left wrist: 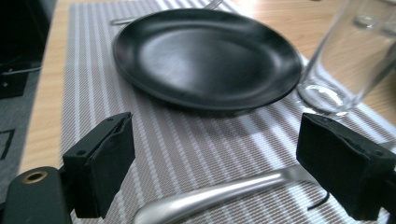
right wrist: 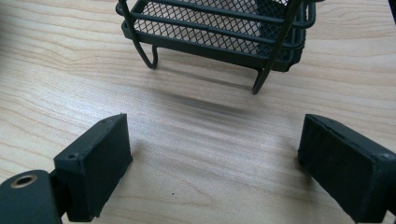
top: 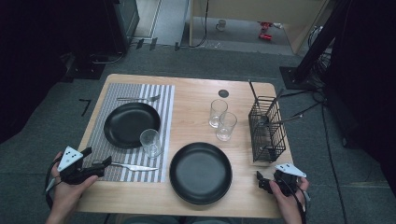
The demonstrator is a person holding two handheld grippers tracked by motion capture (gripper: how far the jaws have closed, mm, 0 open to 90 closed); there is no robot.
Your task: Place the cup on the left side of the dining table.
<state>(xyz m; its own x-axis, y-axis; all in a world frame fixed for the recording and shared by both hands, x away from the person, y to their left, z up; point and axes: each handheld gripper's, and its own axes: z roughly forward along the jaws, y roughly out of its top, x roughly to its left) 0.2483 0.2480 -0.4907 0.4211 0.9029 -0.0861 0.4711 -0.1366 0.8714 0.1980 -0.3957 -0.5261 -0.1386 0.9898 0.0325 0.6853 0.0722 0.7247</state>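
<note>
A steel knife (top: pixel 135 166) lies along the near edge of the striped placemat (top: pixel 100 135). My left gripper (top: pixel 106 163) is at the knife's handle end, low over the mat. In the left gripper view the left gripper (left wrist: pixel 215 154) stands open, and the knife handle (left wrist: pixel 224 191) lies between the jaws with a gap on each side. Ahead of it are a black plate (left wrist: pixel 205 56) and a clear glass (left wrist: pixel 345 60). My right gripper (top: pixel 260 181) rests near the table's front right corner. It stands open over bare wood (right wrist: pixel 215 154), with nothing between its fingers.
A black wire cutlery basket (top: pixel 267 128) holding utensils stands just beyond the right gripper, its feet close ahead (right wrist: pixel 219 23). A second black plate (top: pixel 201 172) sits at the front centre. Two glasses (top: pixel 217 113) stand mid-table. A fork (top: pixel 138 98) lies behind the first plate (top: pixel 130 123).
</note>
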